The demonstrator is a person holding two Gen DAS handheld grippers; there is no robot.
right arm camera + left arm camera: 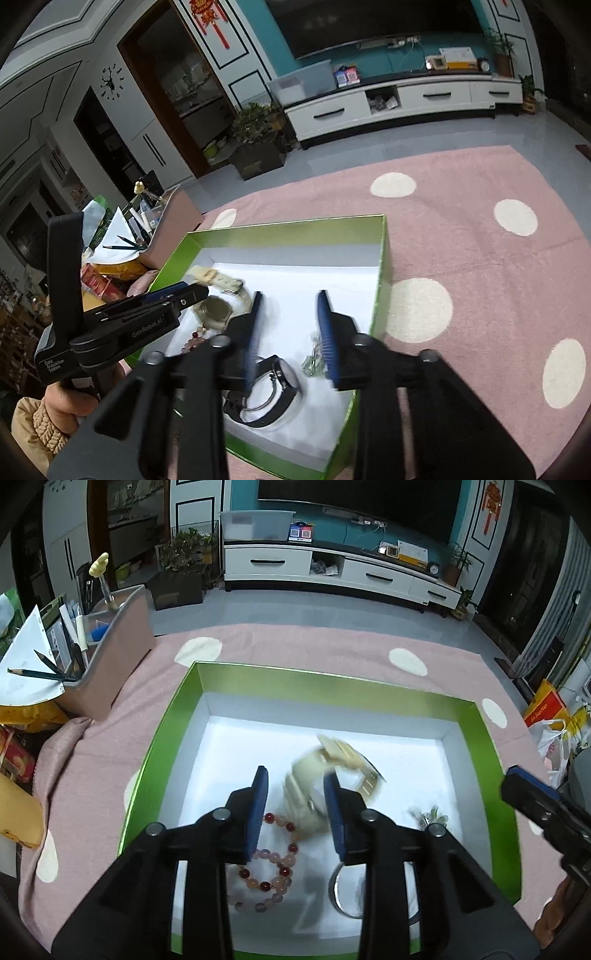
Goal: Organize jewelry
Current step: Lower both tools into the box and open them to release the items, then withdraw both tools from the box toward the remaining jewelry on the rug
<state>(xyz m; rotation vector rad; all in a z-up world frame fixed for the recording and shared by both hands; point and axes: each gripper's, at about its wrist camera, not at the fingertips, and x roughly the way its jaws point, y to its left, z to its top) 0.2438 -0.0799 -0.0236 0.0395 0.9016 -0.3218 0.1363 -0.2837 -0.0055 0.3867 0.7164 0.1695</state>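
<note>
Both tongs are hanging released over the green box [162, 738], which is serving as the landmark for every item below.

Left gripper [295, 786]: you are holding it with jaws spread above the box floor, gripping nothing. A pale watch [325, 771] is lying blurred between and beyond its fingertips, toward the box's left side in the right wrist view.

Bead bracelet [266, 864]: resting inside the box at its near left.

Dark watch [273, 387]: lying inside the box, near edge, below the right gripper.

Small silvery trinket [314, 360]: sitting inside the box near its right wall; its kind is unclear.

Right gripper [290, 317]: you are holding it spread and empty.

Step in hand, by my judgement: sorting pieces inside the box. Next you would lower one gripper squarely around a single piece before closing.
</note>
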